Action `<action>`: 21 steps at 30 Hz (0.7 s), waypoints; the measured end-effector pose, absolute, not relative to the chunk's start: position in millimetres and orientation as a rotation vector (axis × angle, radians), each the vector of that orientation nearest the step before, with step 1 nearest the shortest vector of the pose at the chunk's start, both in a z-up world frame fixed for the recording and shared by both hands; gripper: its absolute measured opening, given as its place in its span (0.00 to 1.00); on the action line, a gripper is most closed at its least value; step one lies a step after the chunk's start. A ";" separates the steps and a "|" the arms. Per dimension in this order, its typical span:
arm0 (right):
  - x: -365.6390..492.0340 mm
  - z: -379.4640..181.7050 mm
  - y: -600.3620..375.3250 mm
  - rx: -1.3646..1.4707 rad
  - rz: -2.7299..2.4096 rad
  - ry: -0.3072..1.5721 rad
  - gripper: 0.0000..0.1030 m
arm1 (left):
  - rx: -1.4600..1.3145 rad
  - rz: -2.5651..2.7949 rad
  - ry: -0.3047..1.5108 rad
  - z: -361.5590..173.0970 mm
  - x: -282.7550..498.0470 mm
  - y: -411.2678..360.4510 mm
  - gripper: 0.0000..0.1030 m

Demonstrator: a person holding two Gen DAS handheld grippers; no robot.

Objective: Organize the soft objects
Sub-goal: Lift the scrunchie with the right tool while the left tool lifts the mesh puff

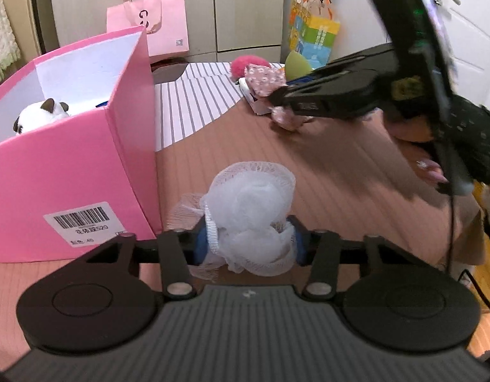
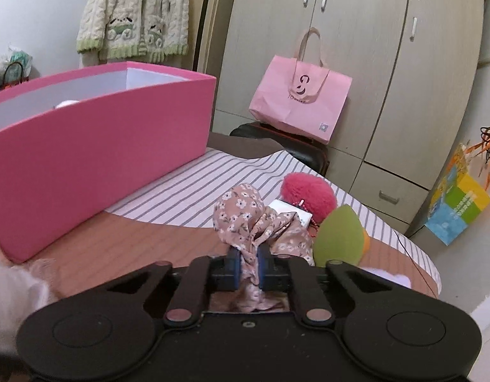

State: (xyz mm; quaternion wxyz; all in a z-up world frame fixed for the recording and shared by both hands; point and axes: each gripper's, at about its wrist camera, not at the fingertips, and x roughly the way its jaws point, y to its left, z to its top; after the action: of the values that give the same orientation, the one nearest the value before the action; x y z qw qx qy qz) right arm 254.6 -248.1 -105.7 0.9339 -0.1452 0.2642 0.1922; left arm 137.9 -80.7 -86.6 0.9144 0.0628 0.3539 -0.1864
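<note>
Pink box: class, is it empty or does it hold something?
Not empty. In the pink box, a white plush toy shows above its wall.

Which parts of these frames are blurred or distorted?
Left wrist view: the right gripper is motion-smeared, while the mesh puff is sharp. Right wrist view: the pink box bows from fisheye; a white blur fills the lower left.

Right tool [image 2: 248, 265] pinches floral cloth [image 2: 245, 219]; pink box [image 2: 95, 152] left
</note>
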 end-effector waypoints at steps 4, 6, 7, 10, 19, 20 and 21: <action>230.6 -92.7 -253.3 -0.285 0.403 0.512 0.09 | 0.103 -0.392 0.729 -80.3 133.5 -75.1 0.38; 218.3 -86.0 -256.9 -0.269 0.406 0.507 0.09 | 0.055 -0.421 0.750 -78.9 134.6 -69.2 0.38; 212.0 -83.4 -258.9 -0.258 0.406 0.508 0.09 | 0.043 -0.429 0.761 -78.7 135.3 -67.1 0.38; 198.1 -79.8 -263.2 -0.220 0.406 0.531 0.09 | 0.022 -0.448 0.768 -75.5 133.4 -59.8 0.38; 165.3 -83.5 -261.6 -0.116 0.457 0.629 0.09 | -0.046 -0.507 0.822 -67.6 134.0 -35.7 0.37; 162.5 -83.8 -261.7 -0.096 0.461 0.642 0.09 | -0.052 -0.510 0.826 -66.5 132.6 -31.9 0.37; 159.9 -83.8 -261.5 -0.077 0.465 0.658 0.09 | -0.055 -0.512 0.827 -65.2 131.7 -28.5 0.37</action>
State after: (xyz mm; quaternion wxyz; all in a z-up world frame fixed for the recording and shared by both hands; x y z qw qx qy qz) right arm 159.9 -261.5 -83.8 0.9192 -0.0375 0.3201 0.2263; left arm 131.7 -28.5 -65.2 0.8837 -0.0263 0.3974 -0.2459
